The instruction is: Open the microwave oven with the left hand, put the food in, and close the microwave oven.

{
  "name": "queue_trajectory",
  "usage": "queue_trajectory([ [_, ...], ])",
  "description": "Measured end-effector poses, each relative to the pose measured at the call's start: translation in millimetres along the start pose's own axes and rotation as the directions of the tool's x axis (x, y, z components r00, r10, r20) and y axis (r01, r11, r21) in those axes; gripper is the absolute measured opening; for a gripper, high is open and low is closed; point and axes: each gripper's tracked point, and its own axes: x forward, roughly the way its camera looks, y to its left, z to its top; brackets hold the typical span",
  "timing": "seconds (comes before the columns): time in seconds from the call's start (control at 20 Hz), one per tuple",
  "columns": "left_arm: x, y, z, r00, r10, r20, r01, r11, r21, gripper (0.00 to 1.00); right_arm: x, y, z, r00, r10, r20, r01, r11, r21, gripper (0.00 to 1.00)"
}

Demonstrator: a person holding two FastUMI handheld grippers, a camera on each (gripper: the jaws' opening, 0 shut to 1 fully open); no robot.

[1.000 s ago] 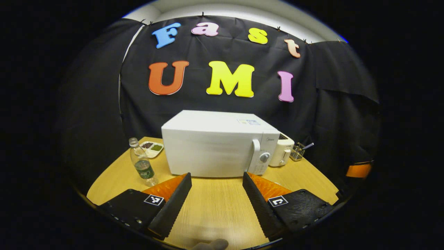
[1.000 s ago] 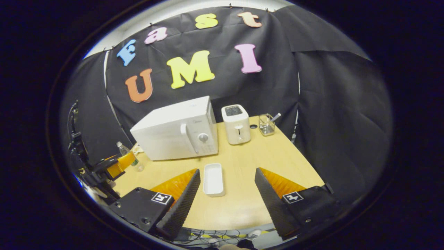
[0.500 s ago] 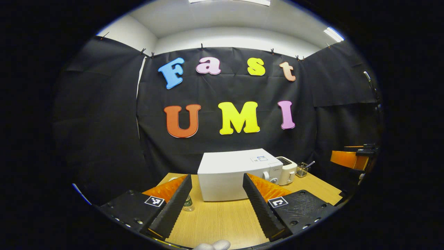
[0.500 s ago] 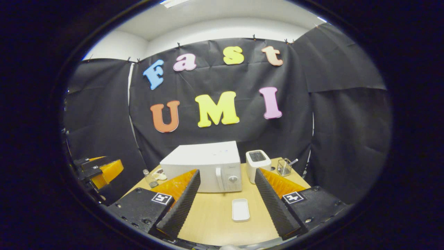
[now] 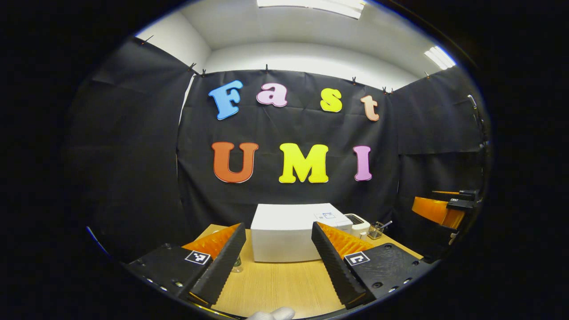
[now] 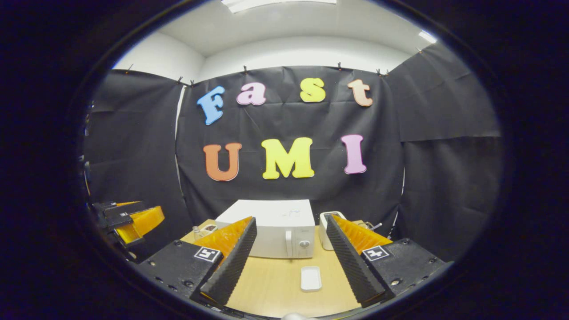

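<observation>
The white microwave (image 5: 280, 240) stands at the back of the wooden table (image 5: 284, 284) with its door shut; its handle (image 6: 289, 243) and dial (image 6: 304, 244) face me in the right gripper view. A white rectangular food dish (image 6: 310, 278) lies on the table in front of the microwave (image 6: 271, 229). My left gripper (image 5: 278, 227) is open and empty, held level well short of the microwave. My right gripper (image 6: 291, 220) is open and empty too, back from the dish. Each gripper also appears in the other's view: the right gripper (image 5: 440, 209) at the right edge, the left gripper (image 6: 133, 220) at the left.
A white toaster (image 5: 355, 222) and a wire cup with a utensil (image 5: 378, 230) stand right of the microwave. A water bottle (image 6: 195, 231) and a small plate of food (image 6: 208, 228) sit to its left. Black cloth walls close in the table on three sides.
Both grippers have lifted and tipped up to level, pulling back from the table. The microwave and dish now sit lower and smaller in both views. Both stay open.
</observation>
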Motion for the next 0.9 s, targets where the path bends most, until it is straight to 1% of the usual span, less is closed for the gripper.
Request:
queue_trajectory([
  [0.15, -3, 5, 0, 1.0, -0.001, -0.011, 0.001, 1.0, -0.007, 0.93, -4, 1, 2, 1.0, -0.005, 0.015, 0.005, 1.0, -0.011, 0.9],
  [0.2, -3, 8, 1, 1.0, 0.003, -0.013, -0.003, 1.0, -0.005, 0.93, -4, 2, 1, 1.0, -0.003, 0.015, 0.003, 1.0, -0.007, 1.0],
  [0.25, -3, 9, 1, 1.0, 0.007, -0.012, -0.007, 1.0, 0.002, 0.93, -3, 2, -3, 1.0, -0.001, 0.009, 0.001, 1.0, 0.001, 1.0],
  [0.3, -3, 11, 0, 1.0, 0.012, -0.013, -0.012, 1.0, 0.008, 0.93, -3, 2, -6, 1.0, 0.001, 0.004, -0.001, 1.0, 0.008, 0.91],
  [0.35, -2, 11, 1, 1.0, 0.012, -0.014, -0.012, 1.0, 0.009, 0.93, -3, 1, -7, 1.0, 0.002, 0.001, -0.002, 1.0, 0.012, 1.0],
  [0.45, -2, 7, 3, 1.0, 0.001, -0.011, -0.001, 1.0, 0.012, 0.93, -1, 0, -7, 1.0, 0.002, 0.001, -0.002, 1.0, 0.014, 1.0],
  [0.5, -1, 6, 5, 1.0, 0.001, -0.009, -0.001, 1.0, 0.022, 0.93, 1, 0, -7, 1.0, 0.004, 0.001, -0.004, 1.0, 0.018, 0.91],
  [0.55, 0, 4, 4, 1.0, -0.003, -0.009, 0.003, 1.0, 0.029, 0.93, 4, -1, -9, 1.0, 0.003, -0.003, -0.003, 1.0, 0.021, 1.0],
  [0.7, 5, -4, 3, 1.0, -0.022, -0.012, 0.022, 0.999, 0.03, 0.93, 9, -6, -12, 1.0, -0.004, -0.01, 0.004, 0.999, 0.034, 1.0],
  [0.75, 7, -5, 4, 1.0, -0.02, -0.01, 0.02, 0.999, 0.035, 0.93, 12, -8, -12, 1.0, -0.008, -0.01, 0.009, 0.999, 0.033, 0.9],
  [0.85, 13, -10, 5, 1.0, -0.024, -0.009, 0.024, 0.999, 0.039, 0.93, 18, -10, -11, 1.0, -0.012, -0.01, 0.012, 0.999, 0.031, 0.9],
  [0.9, 15, -13, 4, 0.999, -0.03, -0.009, 0.031, 0.999, 0.038, 0.93, 20, -12, -10, 1.0, -0.014, -0.011, 0.014, 0.999, 0.032, 1.0],
])
